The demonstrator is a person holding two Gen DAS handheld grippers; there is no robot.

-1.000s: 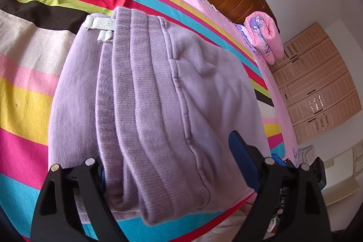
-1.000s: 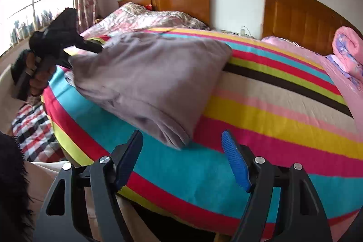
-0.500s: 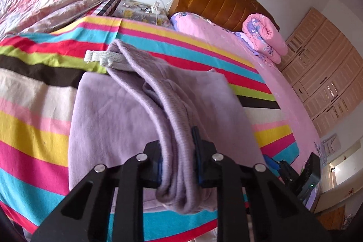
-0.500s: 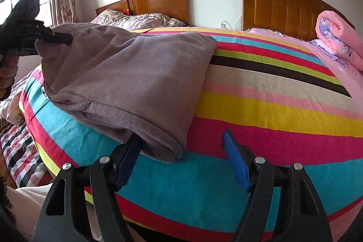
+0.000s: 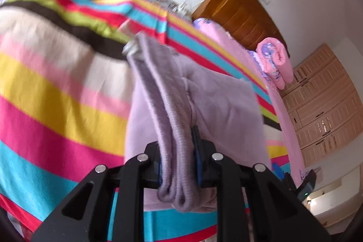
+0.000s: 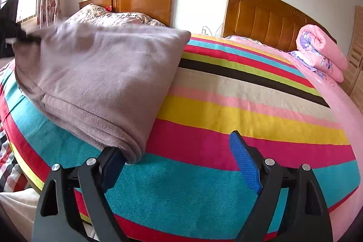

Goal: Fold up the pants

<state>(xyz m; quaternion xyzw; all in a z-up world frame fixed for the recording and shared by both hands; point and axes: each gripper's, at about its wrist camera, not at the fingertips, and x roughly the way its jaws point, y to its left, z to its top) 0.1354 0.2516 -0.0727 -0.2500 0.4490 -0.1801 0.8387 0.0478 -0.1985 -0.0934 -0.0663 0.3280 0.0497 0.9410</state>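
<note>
Lilac sweatpants (image 5: 204, 106) lie folded on the striped bedspread (image 5: 56, 94). My left gripper (image 5: 178, 155) is shut on the ribbed waistband, which bunches between the blue pads and hangs toward the camera. In the right wrist view the pants (image 6: 102, 74) look grey-mauve and are lifted at the far left, where the left gripper (image 6: 13, 35) is a dark blur. My right gripper (image 6: 179, 151) is open. Its left finger (image 6: 109, 165) touches the near hem corner of the pants; the right finger (image 6: 245, 162) is over bare bedspread.
The striped bedspread (image 6: 249, 110) covers the bed, with its edge just below my right gripper. A rolled pink quilt (image 6: 322, 49) lies at the far right. Wooden headboards (image 6: 261, 17) stand behind. A crumpled floral duvet (image 6: 113, 17) lies on the second bed.
My left gripper shut on the waistband and has lifted and pulled it. My right gripper moved closer to the hem corner, staying open.
</note>
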